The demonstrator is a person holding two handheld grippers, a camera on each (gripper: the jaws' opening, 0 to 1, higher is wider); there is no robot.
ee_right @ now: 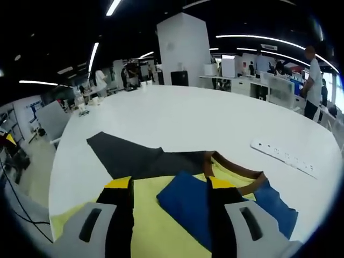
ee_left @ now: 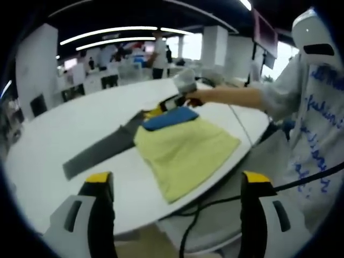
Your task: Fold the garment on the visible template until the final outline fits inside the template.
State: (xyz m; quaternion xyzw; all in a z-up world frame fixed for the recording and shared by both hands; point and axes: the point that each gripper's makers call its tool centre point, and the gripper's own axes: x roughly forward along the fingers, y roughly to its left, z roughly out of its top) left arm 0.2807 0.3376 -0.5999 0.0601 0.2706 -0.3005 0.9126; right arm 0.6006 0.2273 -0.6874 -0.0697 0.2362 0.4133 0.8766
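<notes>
lying across the white counter (ee_left: 64, 134), the yellow garment (ee_left: 185, 150) is sitting partly on the dark grey template (ee_left: 102, 150), with most of the cloth spilling off the template toward 4 o'clock in the left gripper view. a blue sleeve (ee_left: 171, 118) is resting folded over the collar end.

the left claw (ee_left: 177, 185) is hovering released and holding nothing, well back from the cloth near the counter's edge. the right claw (ee_right: 169, 185) is working at the collar end; in the right gripper view its jaws are standing apart on either side of the blue sleeve (ee_right: 188, 201), so it looks released rather than grasping, though whether the tips are touching cloth is hard to tell. the brown collar (ee_right: 236, 174) is showing at 2 o'clock of that claw.

risks from here, as i am judging them:
- the garment's lower edge is lying close to the counter's rim, so any pull toward 5 o'clock in the left gripper view may be dragging cloth over the edge.
- pinching only the blue sleeve could be undoing the fold already made there.
- sliding the cloth may be shifting the template, which looks light and loose.
- the black cable (ee_left: 215, 207) hanging beneath the left claw could be snagging the hem.
- the power strip (ee_right: 285, 156) at 3 o'clock is lying near enough to catch a swung sleeve.
</notes>
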